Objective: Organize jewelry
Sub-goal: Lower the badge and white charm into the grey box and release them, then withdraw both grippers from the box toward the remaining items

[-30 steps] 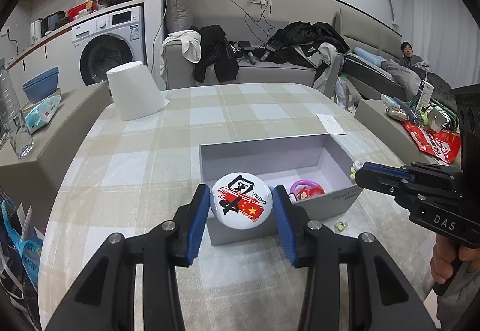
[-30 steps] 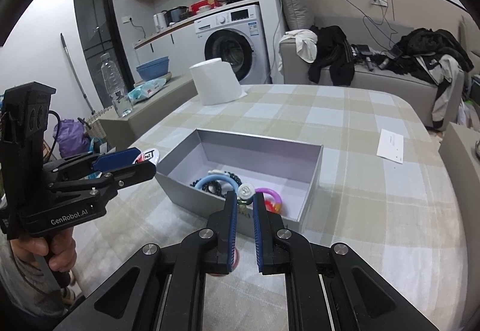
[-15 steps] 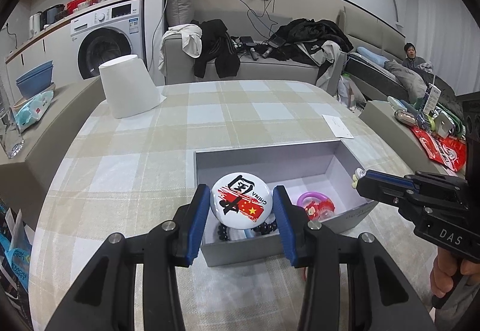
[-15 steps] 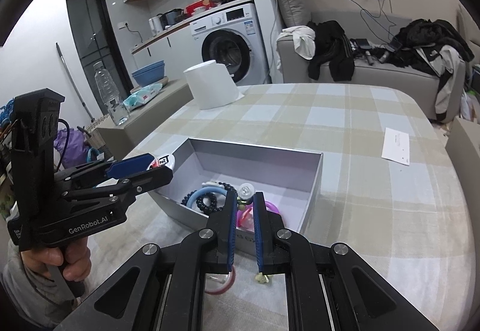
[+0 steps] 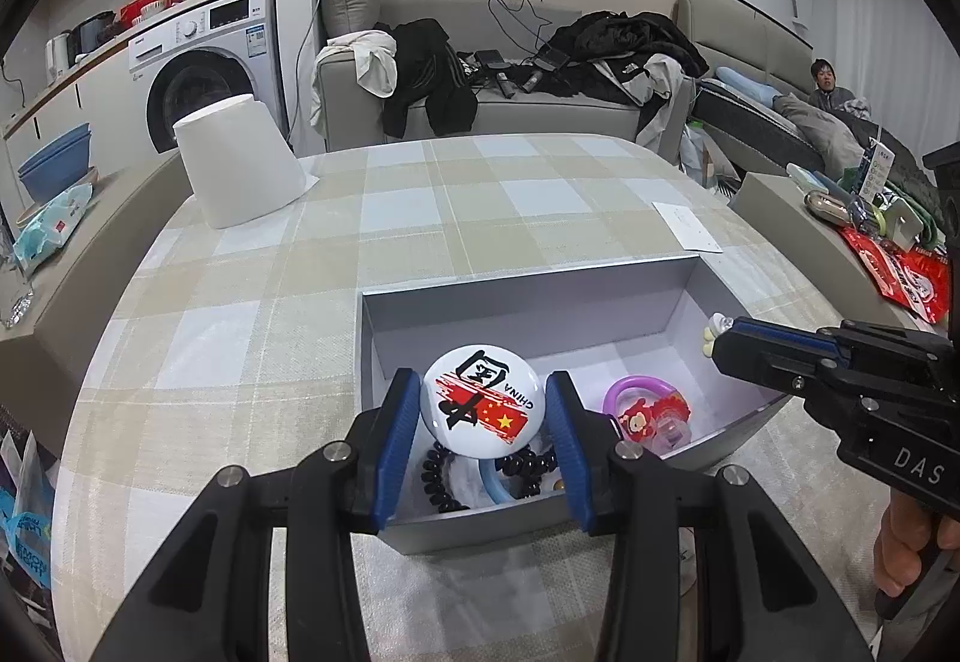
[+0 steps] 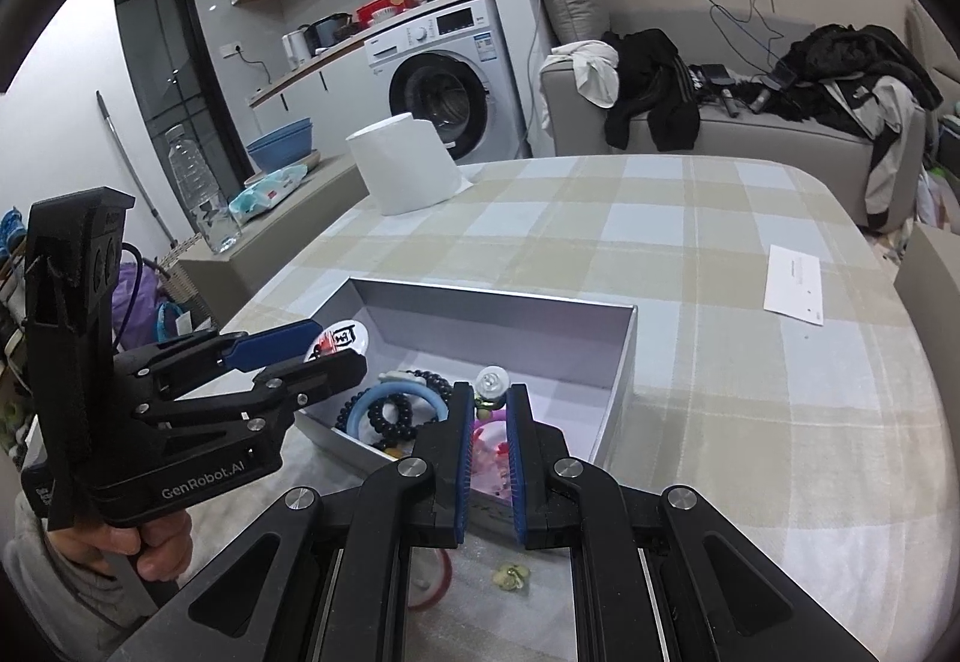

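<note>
The left gripper (image 5: pixel 483 416) has its jaws closed on a round badge (image 5: pixel 482 403), white with a black character and a red flag, held above the near end of the open grey box (image 5: pixel 516 302). The right gripper (image 6: pixel 487 410) has its jaws nearly shut on a small clear-headed trinket (image 6: pixel 492 383), also over the box. The badge looks light and stiff, with a smooth domed face that may be slippery, so a hold on its two opposite edges, as now, seems the safest. The trinket is tiny and probably fragile; only its narrow lower part sits between the pads. Inside the box lie a black bead bracelet (image 6: pixel 390 419), a blue ring (image 6: pixel 396 401) and a purple ring with a red charm (image 5: pixel 645 410). A small yellowish piece (image 6: pixel 510 577) and a pink ring (image 6: pixel 432 584) are not yet in the box; they lie on the surface in front of it. The surface wears a beige and pale blue checked cloth (image 5: pixel 420 206), with an upturned white tub (image 5: pixel 240 164) and a paper slip (image 5: pixel 687 225). Behind are a washing machine (image 5: pixel 210 74) and a sofa (image 5: pixel 540 104) with clothes.
</note>
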`<state>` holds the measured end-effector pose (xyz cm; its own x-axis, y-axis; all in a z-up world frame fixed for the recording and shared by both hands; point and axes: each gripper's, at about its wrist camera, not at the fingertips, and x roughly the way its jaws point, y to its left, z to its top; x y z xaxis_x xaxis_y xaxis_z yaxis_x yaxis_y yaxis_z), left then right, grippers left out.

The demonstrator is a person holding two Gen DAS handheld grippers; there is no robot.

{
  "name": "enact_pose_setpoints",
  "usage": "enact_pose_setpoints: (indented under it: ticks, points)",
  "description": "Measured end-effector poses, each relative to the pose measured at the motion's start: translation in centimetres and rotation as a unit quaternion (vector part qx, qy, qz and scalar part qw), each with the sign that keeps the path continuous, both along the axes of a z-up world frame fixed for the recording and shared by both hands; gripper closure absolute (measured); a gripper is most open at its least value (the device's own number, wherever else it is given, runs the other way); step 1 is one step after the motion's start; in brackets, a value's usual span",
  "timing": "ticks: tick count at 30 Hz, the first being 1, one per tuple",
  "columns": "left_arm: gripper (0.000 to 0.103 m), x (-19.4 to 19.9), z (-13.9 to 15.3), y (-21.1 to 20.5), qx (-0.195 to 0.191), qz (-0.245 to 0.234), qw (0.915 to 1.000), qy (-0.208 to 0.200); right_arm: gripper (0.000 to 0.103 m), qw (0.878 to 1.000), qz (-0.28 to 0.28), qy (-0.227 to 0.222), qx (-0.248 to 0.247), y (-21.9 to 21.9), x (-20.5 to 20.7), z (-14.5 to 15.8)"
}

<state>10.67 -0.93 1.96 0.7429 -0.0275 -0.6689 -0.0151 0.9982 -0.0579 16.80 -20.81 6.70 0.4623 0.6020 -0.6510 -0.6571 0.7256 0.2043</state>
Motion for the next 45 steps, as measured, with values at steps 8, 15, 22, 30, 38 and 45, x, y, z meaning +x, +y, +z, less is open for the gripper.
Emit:
enact_pose_setpoints:
  ticks: [8, 15, 22, 30, 38, 45]
  points:
    - [0.066, 0.4, -0.3, -0.4, 0.009, 0.000, 0.9999, 0.006, 0.093, 1.000, -0.001, 0.007, -0.004, 0.2, 0.5, -0.3]
    - [0.065, 1.1, -0.4, -0.6, 0.005, -0.004, 0.9999, 0.015, 0.091, 1.000, 0.003, 0.011, -0.011, 0.6, 0.6, -0.6]
    - [0.065, 0.9, -0.2, -0.7, 0.001, -0.014, 0.9997, 0.018, 0.072, 1.000, -0.002, -0.003, 0.004, -0.3, 0.0, 0.1]
    - [0.015, -0.4, 0.8, -1.5, 0.003, -0.032, 0.9995, 0.000, 0.013, 0.999, -0.018, -0.029, 0.020, -3.3, -1.7, 1.7]
    - [0.001, -3.8, 1.0, -1.3, 0.001, -0.033, 0.9995, 0.004, 0.000, 0.998, -0.054, 0.007, -0.018, -5.3, -2.1, -0.2]
    - [0.001, -5.6, -1.6, -1.9, 0.007, -0.043, 0.9982, 0.042, 0.014, 0.993, -0.029, 0.007, -0.110, -2.7, -3.0, -2.5]
